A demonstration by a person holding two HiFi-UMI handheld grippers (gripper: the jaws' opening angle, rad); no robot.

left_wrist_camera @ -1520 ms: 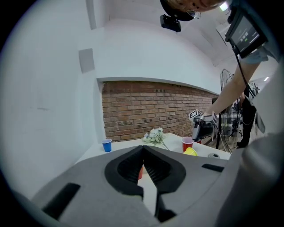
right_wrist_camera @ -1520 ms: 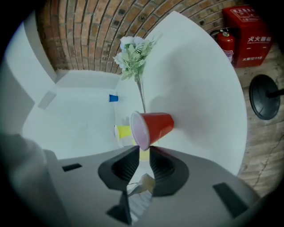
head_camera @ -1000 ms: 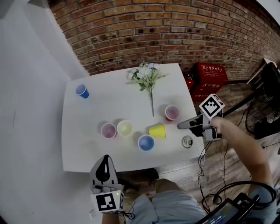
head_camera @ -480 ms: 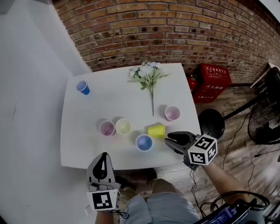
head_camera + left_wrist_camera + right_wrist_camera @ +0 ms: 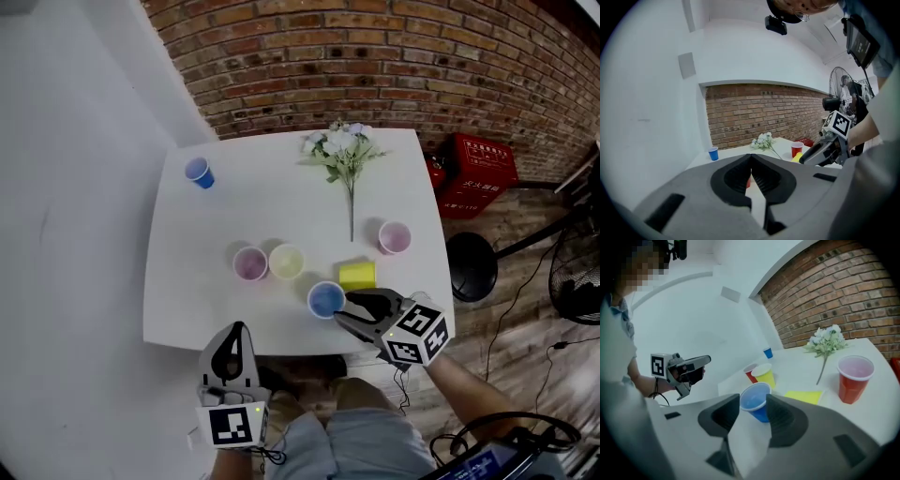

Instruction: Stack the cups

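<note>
between the right gripper's [image 5: 342,308] just-opened jaws stands a blue cup [image 5: 325,299].

right gripper [image 5: 343,308] newly wide about blue cup [image 5: 325,299]

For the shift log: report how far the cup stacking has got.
Done: nothing; no cup sits inside another, and one yellow cup lies tipped on the table. In hand: the right gripper, its jaws just opened, brackets the near blue cup without gripping. The left gripper is shut, empty. Left: every stack.

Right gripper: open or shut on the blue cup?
Open: right gripper jaws have just been opening and stand apart, blue cup between them.
</note>
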